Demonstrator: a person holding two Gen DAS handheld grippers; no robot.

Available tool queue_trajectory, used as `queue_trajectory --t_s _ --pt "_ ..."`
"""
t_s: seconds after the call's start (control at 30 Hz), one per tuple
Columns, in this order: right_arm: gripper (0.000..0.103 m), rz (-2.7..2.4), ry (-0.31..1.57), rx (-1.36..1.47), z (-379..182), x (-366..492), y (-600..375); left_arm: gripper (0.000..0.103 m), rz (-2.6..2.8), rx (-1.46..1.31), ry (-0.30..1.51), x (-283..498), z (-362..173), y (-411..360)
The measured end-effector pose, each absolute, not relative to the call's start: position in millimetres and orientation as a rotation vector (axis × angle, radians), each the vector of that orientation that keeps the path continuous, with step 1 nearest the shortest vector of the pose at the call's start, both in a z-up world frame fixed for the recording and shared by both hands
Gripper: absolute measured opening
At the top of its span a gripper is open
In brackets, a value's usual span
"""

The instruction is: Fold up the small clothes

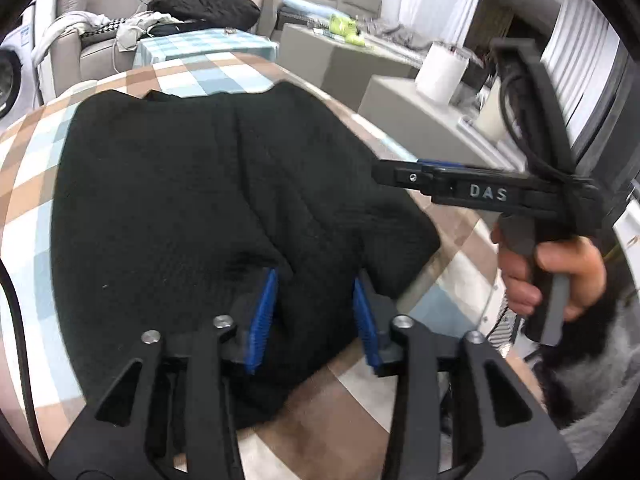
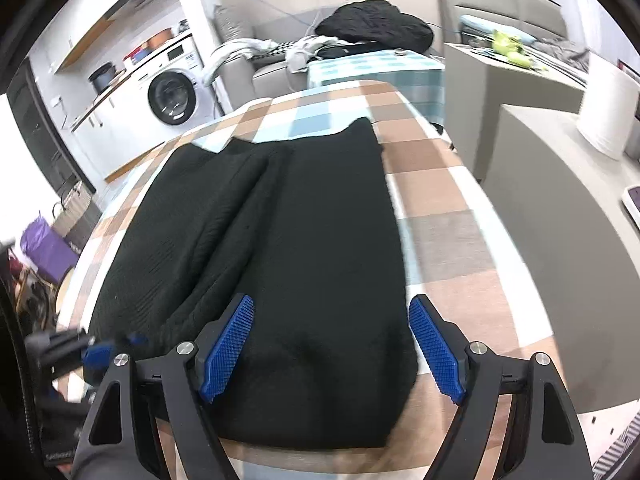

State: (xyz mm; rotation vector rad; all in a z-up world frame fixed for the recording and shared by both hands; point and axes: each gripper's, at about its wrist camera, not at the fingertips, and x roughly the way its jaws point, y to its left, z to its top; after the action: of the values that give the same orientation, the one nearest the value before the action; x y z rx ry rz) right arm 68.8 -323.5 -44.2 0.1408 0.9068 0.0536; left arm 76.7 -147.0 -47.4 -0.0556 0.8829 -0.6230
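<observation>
1. Left wrist view: left gripper (image 1: 314, 316) low over near edge of black knit garment (image 1: 224, 200); blue pads (image 1: 262, 320) apart, a raised ridge of the cloth between them, contact with the pads unclear.
2. Same view: garment spread flat on checked tablecloth (image 1: 36, 184), a fold line running lengthwise down its middle.
3. Same view: right gripper (image 1: 380, 174) seen side-on at garment's right edge, held in a hand (image 1: 560, 276); whether its fingers are apart or together cannot be told from here.
4. Same view, surroundings: white paper roll (image 1: 442, 66) on grey counter to the right; dark heap of clothing (image 1: 204, 2) on sofa beyond the table.
5. Right wrist view: right gripper (image 2: 332, 344) with blue pads (image 2: 228, 348) wide apart, nothing clamped; left pad over the garment (image 2: 280, 220), right pad just past its right edge above the tablecloth (image 2: 440, 240).
6. Same view: left gripper (image 2: 116, 346) blurred at garment's near-left corner.
7. Same view, surroundings: washing machine (image 2: 172, 88) far left; purple bag (image 2: 44, 248) on the floor.
</observation>
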Motion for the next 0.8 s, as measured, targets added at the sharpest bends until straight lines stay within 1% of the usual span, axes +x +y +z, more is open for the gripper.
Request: queue_trajectory --t_s 0.03,0.07,0.27,0.37,0.4,0.43,0.47,0.5,0.53,0.57,0.6,0.7,0.77,0.8 --pt "0.082 0.057 0.906 0.159 -42.3 69.3 -327.6 0.053 -0.621 -0.078 0.872 73.6 -43.9 -139.6" --pt "0.082 0.068 0.906 0.181 -40.6 70.2 -330.3 0.06 -0.613 -0.099 0.858 71.8 -38.9 -131.2" --pt "0.081 0.288 0.947 0.307 -41.2 78.7 -309.7 0.062 -0.47 -0.155 0.797 67.3 -21.7 -87.0" --pt "0.079 0.372 0.974 0.327 -49.9 88.0 -286.4 0.062 -0.394 -0.124 0.83 69.7 -29.3 -67.4" --pt "0.076 0.385 0.979 0.326 -54.2 93.1 -280.2 0.062 -0.388 -0.125 0.846 72.4 -34.5 -65.7" --pt "0.068 0.388 0.999 0.315 -61.1 101.7 -271.2 0.062 -0.379 -0.121 0.877 74.0 -41.9 -62.9" --pt "0.062 0.394 1.013 0.301 -65.3 106.1 -267.4 0.062 -0.379 -0.111 0.89 74.6 -45.6 -62.1" --pt "0.05 0.4 1.035 0.286 -71.5 112.9 -262.1 0.062 -0.378 -0.102 0.89 75.3 -49.4 -62.2" --pt "0.029 0.398 1.06 0.268 -76.9 118.6 -257.8 0.062 -0.373 -0.093 0.888 74.3 -52.8 -63.1" --pt "0.015 0.4 1.063 0.249 -78.1 123.6 -254.7 0.062 -0.373 -0.096 0.889 73.9 -53.8 -61.7" --pt "0.007 0.411 1.055 0.243 -76.2 126.3 -252.8 0.062 -0.377 -0.102 0.89 73.7 -55.2 -62.6" --pt "0.005 0.43 0.991 0.222 -57.0 123.6 -253.9 0.062 -0.383 -0.116 0.882 75.3 -55.3 -63.6" --pt "0.006 0.35 1.04 0.176 -65.8 129.0 -257.4 0.062 -0.398 -0.105 0.882 79.9 -61.6 -76.4" --pt "0.01 0.314 1.077 0.176 -73.2 131.2 -261.8 0.062 -0.403 -0.084 0.892 81.3 -65.1 -80.7"
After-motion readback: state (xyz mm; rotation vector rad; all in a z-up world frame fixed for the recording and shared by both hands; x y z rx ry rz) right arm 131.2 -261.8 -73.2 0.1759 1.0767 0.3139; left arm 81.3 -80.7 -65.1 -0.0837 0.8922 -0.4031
